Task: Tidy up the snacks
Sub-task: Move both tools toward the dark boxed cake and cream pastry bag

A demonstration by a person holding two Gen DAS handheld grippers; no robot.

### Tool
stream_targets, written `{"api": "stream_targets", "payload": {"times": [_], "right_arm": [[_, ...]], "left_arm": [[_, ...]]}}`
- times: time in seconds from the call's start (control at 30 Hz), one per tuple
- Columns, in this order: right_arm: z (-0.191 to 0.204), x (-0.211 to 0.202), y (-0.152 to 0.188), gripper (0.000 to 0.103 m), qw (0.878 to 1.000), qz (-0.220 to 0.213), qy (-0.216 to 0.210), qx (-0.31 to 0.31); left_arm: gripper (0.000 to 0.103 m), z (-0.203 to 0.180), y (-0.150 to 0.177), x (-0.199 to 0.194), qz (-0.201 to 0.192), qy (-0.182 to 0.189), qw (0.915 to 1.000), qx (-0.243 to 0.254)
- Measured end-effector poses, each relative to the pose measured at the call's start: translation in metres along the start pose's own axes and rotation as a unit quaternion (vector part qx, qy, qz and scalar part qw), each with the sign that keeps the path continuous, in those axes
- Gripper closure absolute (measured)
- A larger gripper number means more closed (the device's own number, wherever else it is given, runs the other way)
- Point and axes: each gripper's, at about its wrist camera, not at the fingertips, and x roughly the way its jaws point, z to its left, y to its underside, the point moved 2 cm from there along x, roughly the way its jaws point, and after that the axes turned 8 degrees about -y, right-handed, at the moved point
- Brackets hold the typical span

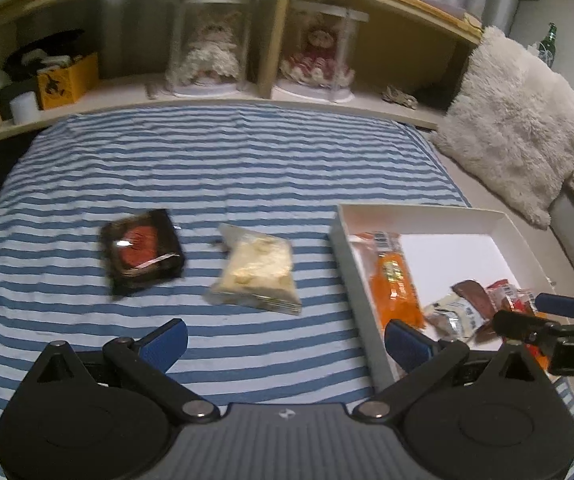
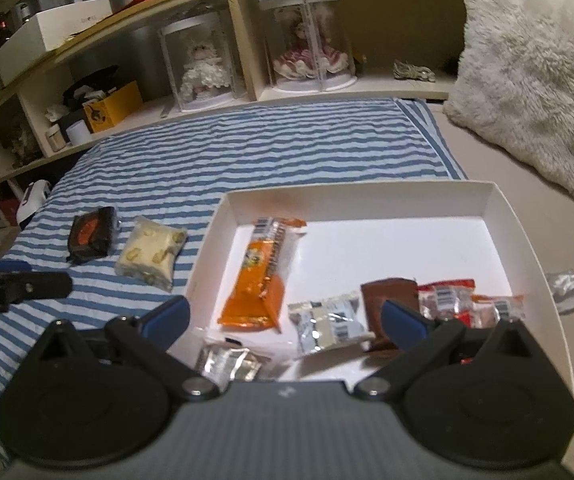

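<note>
On the blue-striped sheet lie a dark snack pack with a red centre (image 1: 143,252) (image 2: 93,234) and a pale nougat-like pack (image 1: 257,270) (image 2: 151,254). To their right stands a white box (image 1: 343,252) (image 2: 367,196) holding an orange packet (image 1: 393,284) (image 2: 261,280), a silver-white pack (image 2: 327,322), a brown pack (image 2: 387,292) and red packs (image 2: 451,296). My left gripper (image 1: 287,340) hovers open over the sheet, just short of the pale pack. My right gripper (image 2: 287,318) hangs open above the box's near side, holding nothing. Its tip (image 1: 559,306) also shows in the left wrist view.
A wooden headboard shelf (image 1: 215,96) at the back carries two dolls in clear cases (image 1: 207,44) and a yellow box (image 1: 67,80). A fluffy white pillow (image 1: 515,120) (image 2: 535,72) lies right of the sheet. A small crumpled wrapper (image 2: 569,284) lies outside the box.
</note>
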Motion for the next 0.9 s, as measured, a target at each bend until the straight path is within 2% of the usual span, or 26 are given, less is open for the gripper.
{"api": "stream_targets", "payload": {"times": [0.3, 0.5, 0.73, 0.9], "right_arm": [[0.022, 0.01, -0.001, 0.0, 1.0, -0.005, -0.017, -0.019], [0.046, 0.026, -0.006, 0.0, 0.998, -0.009, -0.057, -0.014], [0.076, 0.063, -0.027, 0.001, 0.994, -0.015, -0.104, -0.003], [0.089, 0.097, -0.039, 0.017, 0.991, -0.008, -0.134, 0.03]], "left_arm": [[0.0, 0.049, 0.006, -0.005, -0.009, -0.03, 0.9993, -0.021], [0.0, 0.074, 0.001, 0.005, -0.015, -0.039, 0.9972, -0.062], [0.0, 0.085, -0.026, 0.032, -0.027, -0.044, 0.9941, -0.095], [0.0, 0.096, -0.039, 0.062, -0.018, -0.049, 0.9909, -0.124]]}}
